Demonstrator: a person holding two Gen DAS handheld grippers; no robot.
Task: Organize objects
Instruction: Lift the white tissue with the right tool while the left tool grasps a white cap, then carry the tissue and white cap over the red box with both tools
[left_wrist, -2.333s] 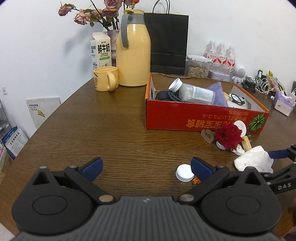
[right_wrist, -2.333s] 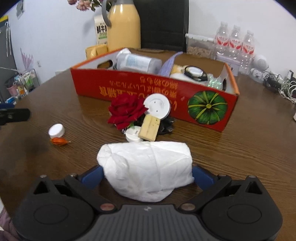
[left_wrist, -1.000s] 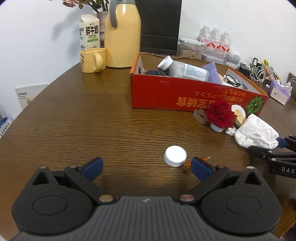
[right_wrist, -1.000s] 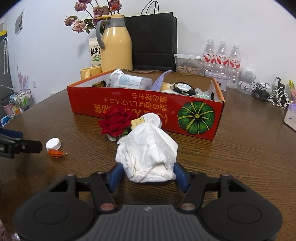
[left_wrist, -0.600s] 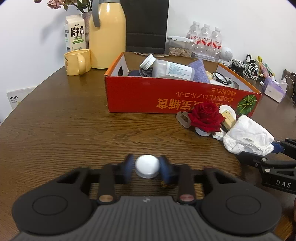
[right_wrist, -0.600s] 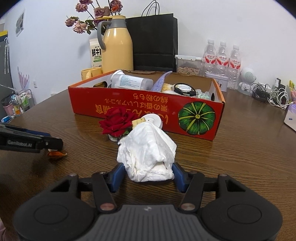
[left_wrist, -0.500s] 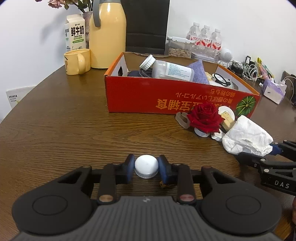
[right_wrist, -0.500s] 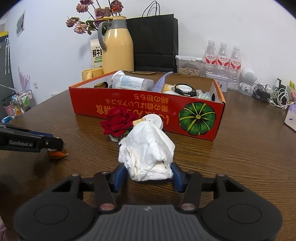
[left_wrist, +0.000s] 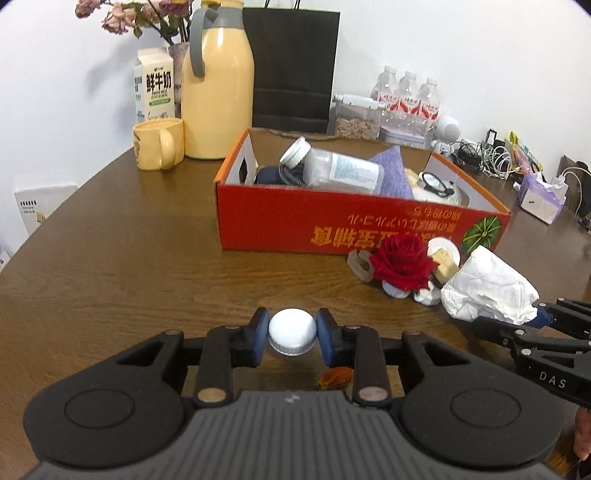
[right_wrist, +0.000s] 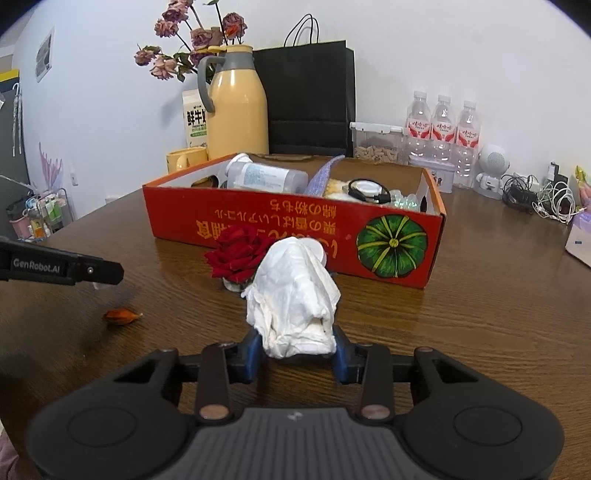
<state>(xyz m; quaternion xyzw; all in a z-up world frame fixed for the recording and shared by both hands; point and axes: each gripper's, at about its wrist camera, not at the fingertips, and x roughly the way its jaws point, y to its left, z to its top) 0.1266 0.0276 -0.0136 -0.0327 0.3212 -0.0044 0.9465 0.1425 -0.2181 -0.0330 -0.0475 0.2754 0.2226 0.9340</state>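
**Inspection: both grippers loaded, neither load yet in the box**

Your left gripper (left_wrist: 291, 334) is clamped on the white bottle cap (left_wrist: 292, 331), one blue pad on each side of its rim. The hold sits near the pad tips. The cap is smooth, round and shallow; a quick swing or a tilt of the wrist could squirt it out, and it would roll across the wooden table (left_wrist: 129, 266).

Your right gripper (right_wrist: 297, 349) has the crumpled white tissue (right_wrist: 293, 295) between its pads, and its jaws are closing as you hold it. The wad gives under pressure (it offers no firm edge), so the hold may catch only an outer fold. Lifted that way, it could unravel or slip free.

The tissue stands just in front of the red rose (right_wrist: 238, 254) and the small clutter at the foot of the red cardboard box (right_wrist: 288, 229). Dragging it forward instead of lifting could snag the rose or scatter those pieces.

The box already holds a plastic bottle (left_wrist: 332, 171) lying on its side and other items. A cap dropped from height may bounce off them and out.

The orange scrap (left_wrist: 334, 378) lies under your left gripper, not held. It is easy to overlook.

The two grippers work near each other; mind a collision on the way to the box.
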